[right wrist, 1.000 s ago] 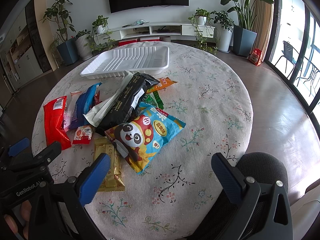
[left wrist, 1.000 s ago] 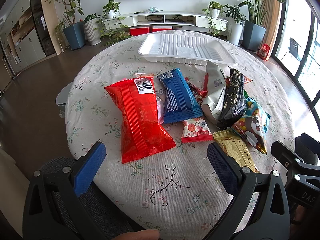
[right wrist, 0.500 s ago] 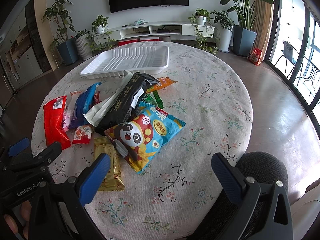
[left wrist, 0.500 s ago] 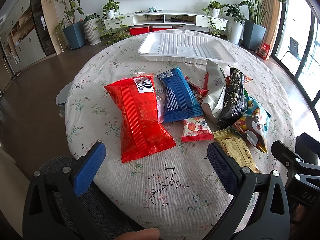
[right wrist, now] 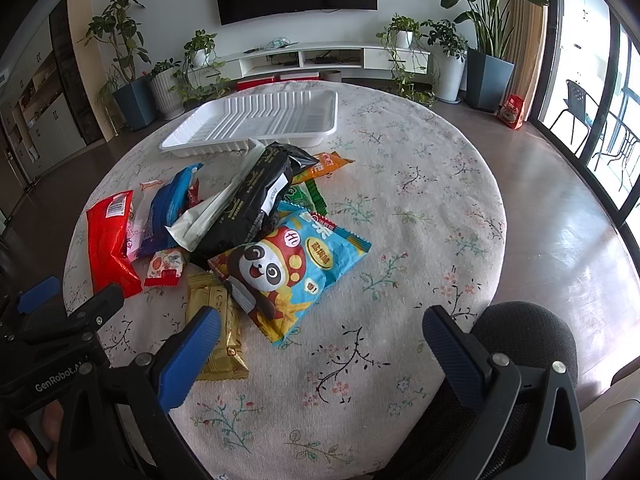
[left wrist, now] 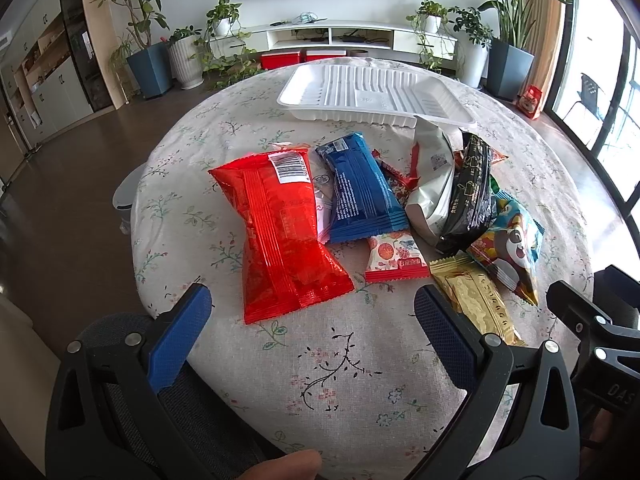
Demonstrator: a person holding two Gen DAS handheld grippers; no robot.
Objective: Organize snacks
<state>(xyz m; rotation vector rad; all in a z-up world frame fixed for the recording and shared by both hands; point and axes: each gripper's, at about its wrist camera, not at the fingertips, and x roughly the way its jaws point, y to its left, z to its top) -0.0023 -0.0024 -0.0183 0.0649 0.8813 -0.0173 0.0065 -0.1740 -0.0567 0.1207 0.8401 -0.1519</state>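
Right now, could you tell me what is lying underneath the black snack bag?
The black snack bag rests on a silver-white pouch and overlaps the panda bag's top edge. Green and orange packets peek out behind it. Anything directly beneath is hidden.

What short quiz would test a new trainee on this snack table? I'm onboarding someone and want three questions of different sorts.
1. True or false: the white tray already holds a snack.
2. Which packet lies nearest the left gripper? A) red packet B) panda bag C) black pouch
3. Fill in: both grippers, including the right gripper, are ____.

Key: 1 false; 2 A; 3 open.
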